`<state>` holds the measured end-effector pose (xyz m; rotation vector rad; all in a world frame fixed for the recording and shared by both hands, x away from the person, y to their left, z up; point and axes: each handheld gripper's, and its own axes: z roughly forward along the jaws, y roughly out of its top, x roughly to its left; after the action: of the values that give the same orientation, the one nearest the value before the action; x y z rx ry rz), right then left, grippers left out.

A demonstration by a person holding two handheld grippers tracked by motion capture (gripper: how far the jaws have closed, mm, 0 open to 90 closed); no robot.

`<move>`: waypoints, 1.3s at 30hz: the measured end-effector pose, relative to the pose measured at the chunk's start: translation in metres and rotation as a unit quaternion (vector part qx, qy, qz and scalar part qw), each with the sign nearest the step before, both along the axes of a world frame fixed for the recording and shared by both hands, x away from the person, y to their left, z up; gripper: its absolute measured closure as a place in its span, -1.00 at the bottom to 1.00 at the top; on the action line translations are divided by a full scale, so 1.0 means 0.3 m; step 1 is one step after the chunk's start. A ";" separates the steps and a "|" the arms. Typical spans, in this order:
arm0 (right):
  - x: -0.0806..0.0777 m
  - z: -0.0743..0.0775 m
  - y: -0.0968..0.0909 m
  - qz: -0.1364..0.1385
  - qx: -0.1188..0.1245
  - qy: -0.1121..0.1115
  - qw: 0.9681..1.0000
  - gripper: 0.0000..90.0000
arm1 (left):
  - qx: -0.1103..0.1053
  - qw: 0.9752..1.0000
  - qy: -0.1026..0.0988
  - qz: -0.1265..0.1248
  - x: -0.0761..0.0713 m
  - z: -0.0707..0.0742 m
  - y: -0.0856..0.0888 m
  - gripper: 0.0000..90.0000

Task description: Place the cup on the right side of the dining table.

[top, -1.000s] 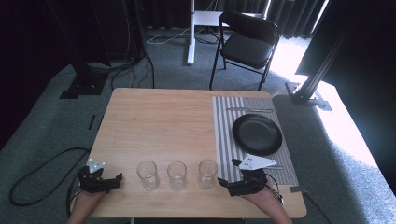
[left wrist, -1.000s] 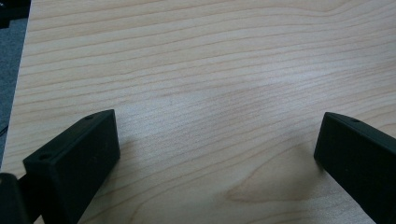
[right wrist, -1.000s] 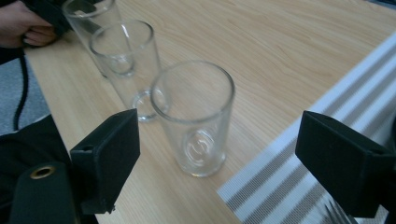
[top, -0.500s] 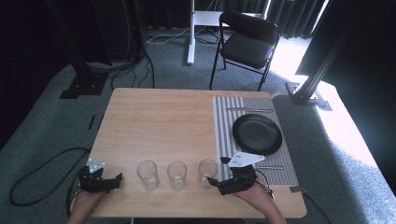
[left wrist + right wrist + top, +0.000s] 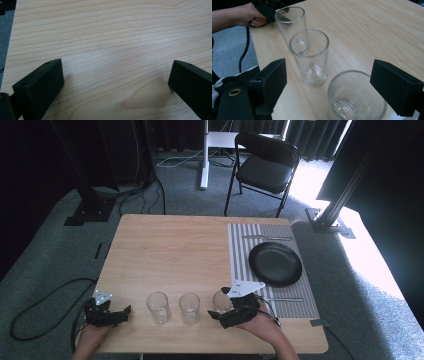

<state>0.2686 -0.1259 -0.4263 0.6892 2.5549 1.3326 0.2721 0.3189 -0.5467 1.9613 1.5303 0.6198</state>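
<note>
No words, brand names or numbers can be read anywhere. The glasses, plate and table carry no print.

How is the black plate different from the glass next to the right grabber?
The black plate is dark, flat and wide; the nearest glass is clear, tall and narrow. The plate lies on the striped mat; the glass stands on bare wood, by the right gripper. Both are empty and upright.

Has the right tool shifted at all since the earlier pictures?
Yes. In the high view the right tool has moved leftward off the striped mat, up to the nearest glass.
</note>
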 end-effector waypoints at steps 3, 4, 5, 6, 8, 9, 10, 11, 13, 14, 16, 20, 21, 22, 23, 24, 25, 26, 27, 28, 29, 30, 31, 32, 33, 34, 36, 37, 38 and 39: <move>0.003 -0.002 0.026 0.007 -0.005 0.002 1.000 -0.70 | 0.000 1.000 0.000 0.000 0.000 0.000 0.000 -0.99; 0.004 -0.002 0.034 0.010 -0.007 0.002 1.000 -0.70 | 0.000 1.000 0.000 0.000 0.000 0.000 0.000 -0.99; 0.006 -0.001 0.043 0.012 -0.010 0.003 1.000 -0.70 | 0.000 1.000 0.000 0.000 0.000 0.000 0.000 -0.99; 0.007 0.000 0.051 0.014 -0.010 0.004 1.000 -0.70 | 0.000 1.000 0.000 0.000 0.000 0.000 0.000 -0.99; 0.010 0.002 0.069 0.018 -0.016 0.003 1.000 -0.70 | 0.000 1.000 0.000 -0.002 0.000 0.000 0.000 -0.99; 0.011 0.003 0.078 0.020 -0.019 0.003 1.000 -0.70 | 0.000 1.000 0.000 -0.003 0.000 0.000 0.000 -0.99; 0.013 0.004 0.087 0.023 -0.020 0.004 1.000 -0.70 | 0.000 1.000 0.000 -0.003 0.000 0.000 0.000 -0.99; 0.014 0.005 0.096 0.023 -0.023 0.004 0.999 -0.70 | 0.000 1.000 0.000 -0.003 0.000 0.000 0.000 -0.99; 0.017 0.007 0.113 0.027 -0.027 0.007 0.999 -0.70 | 0.000 1.000 0.000 -0.003 0.000 0.000 0.000 -0.99; 0.019 0.006 0.122 0.029 -0.028 0.009 0.999 -0.70 | 0.000 1.000 0.000 -0.003 0.000 0.000 0.000 -0.99; 0.020 0.005 0.130 0.031 -0.029 0.010 0.999 -0.70 | 0.000 1.000 0.000 -0.004 0.000 0.000 0.000 -0.99; 0.024 -0.004 0.164 0.037 -0.041 0.017 0.998 -0.70 | 0.000 1.000 0.000 -0.004 0.000 0.000 0.000 -0.99; 0.025 -0.006 0.173 0.039 -0.044 0.017 0.998 -0.70 | 0.000 1.000 0.000 -0.004 0.000 0.000 0.000 -0.99; 0.025 -0.008 0.179 0.040 -0.046 0.019 0.998 -0.70 | 0.000 1.000 0.000 -0.004 0.000 0.000 0.000 -0.99; 0.026 -0.010 0.188 0.041 -0.051 0.022 0.998 -0.70 | 0.000 1.000 0.000 -0.004 0.000 0.000 0.000 -0.99; 0.028 -0.013 0.194 0.039 -0.053 0.022 0.998 -0.70 | 0.000 1.000 0.000 -0.004 0.000 0.000 0.000 -0.99; 0.030 -0.015 0.200 0.039 -0.055 0.025 0.997 -0.70 | -0.001 1.000 0.000 -0.005 0.000 0.000 0.000 -0.99; 0.031 -0.017 0.206 0.038 -0.057 0.028 0.997 -0.70 | 0.000 1.000 0.000 -0.005 0.000 0.000 0.000 -0.99; 0.033 -0.019 0.211 0.035 -0.060 0.027 0.997 -0.70 | 0.000 1.000 0.000 -0.005 0.000 0.000 0.000 -0.99; 0.034 -0.021 0.217 0.034 -0.062 0.029 0.997 -0.70 | 0.000 1.000 0.000 -0.005 0.000 0.000 0.000 -0.99; 0.036 -0.023 0.222 0.035 -0.065 0.031 0.997 -0.70 | 0.000 1.000 0.000 -0.005 0.000 0.000 0.000 -0.99; 0.036 -0.026 0.228 0.033 -0.067 0.032 0.997 -0.70 | -0.001 1.000 0.000 -0.005 0.000 0.000 0.000 -0.99; 0.038 -0.027 0.232 0.032 -0.069 0.033 0.997 -0.70 | 0.000 1.000 0.000 -0.005 0.000 0.000 0.000 -0.99; 0.040 -0.029 0.237 0.033 -0.071 0.034 0.996 -0.70 | -0.001 1.000 0.000 -0.005 0.000 0.000 0.000 -0.99; 0.041 -0.030 0.242 0.031 -0.073 0.036 0.996 -0.70 | 0.000 1.000 0.000 -0.005 0.000 0.000 0.000 -0.99; 0.042 -0.030 0.247 0.029 -0.075 0.036 0.996 -0.70 | -0.001 1.000 0.000 -0.005 0.000 0.000 0.000 -0.99; 0.043 -0.032 0.260 0.025 -0.080 0.040 0.996 -0.70 | 0.000 1.000 0.000 -0.006 0.000 0.000 0.000 -0.99; 0.045 -0.033 0.265 0.022 -0.083 0.039 0.996 -0.70 | 0.000 1.000 0.000 -0.006 0.000 0.000 0.000 -0.99; 0.045 -0.034 0.270 0.021 -0.085 0.039 0.995 -0.70 | -0.001 1.000 0.000 -0.006 0.000 0.000 0.000 -0.99; 0.046 -0.035 0.276 0.019 -0.088 0.041 0.995 -0.70 | 0.000 1.000 0.001 -0.007 0.000 0.000 0.001 -0.99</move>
<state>0.2822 -0.0431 -0.4367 0.6767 2.7214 1.0932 0.2721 0.3191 -0.5466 1.9713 1.5167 0.6130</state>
